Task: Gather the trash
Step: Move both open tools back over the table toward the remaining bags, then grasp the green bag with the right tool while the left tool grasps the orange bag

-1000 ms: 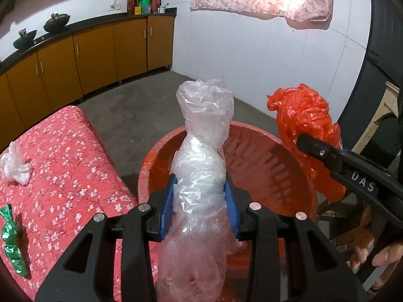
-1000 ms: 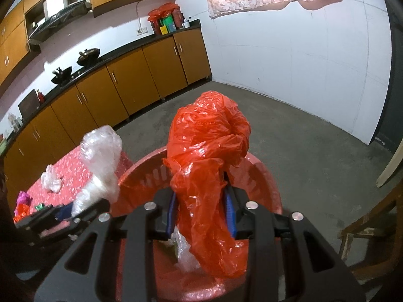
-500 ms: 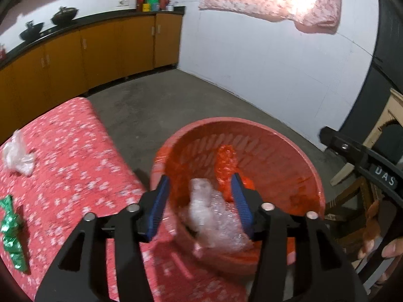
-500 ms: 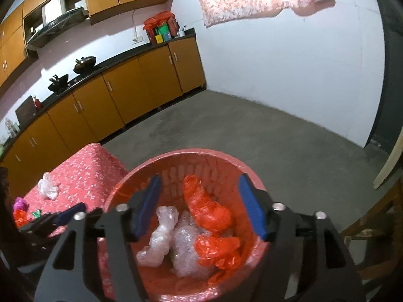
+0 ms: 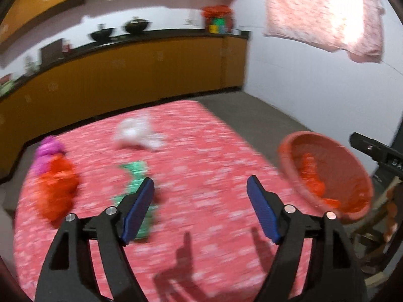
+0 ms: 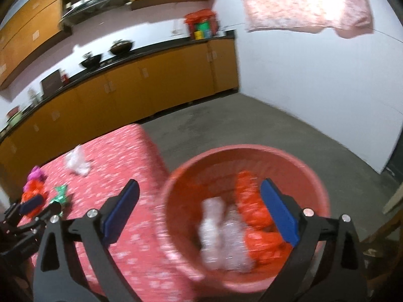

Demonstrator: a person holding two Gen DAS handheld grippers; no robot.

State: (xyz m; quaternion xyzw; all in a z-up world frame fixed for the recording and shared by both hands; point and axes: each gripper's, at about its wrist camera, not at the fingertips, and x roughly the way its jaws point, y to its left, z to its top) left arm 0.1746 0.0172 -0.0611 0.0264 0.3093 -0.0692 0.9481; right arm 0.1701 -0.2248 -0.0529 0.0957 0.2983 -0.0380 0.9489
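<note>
With both loads dropped into the red basket, the left gripper and right gripper, jaws just opened and empty, are judged due for the green wrapper left of it.

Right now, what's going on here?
A person with a gripper in each hand is clearing trash off the red floral table into the red basket. Both the left gripper and right gripper have just been opening, nothing between the jaws. A clear bag and an orange bag lie in the basket. White, green, orange and pink scraps remain.
</note>
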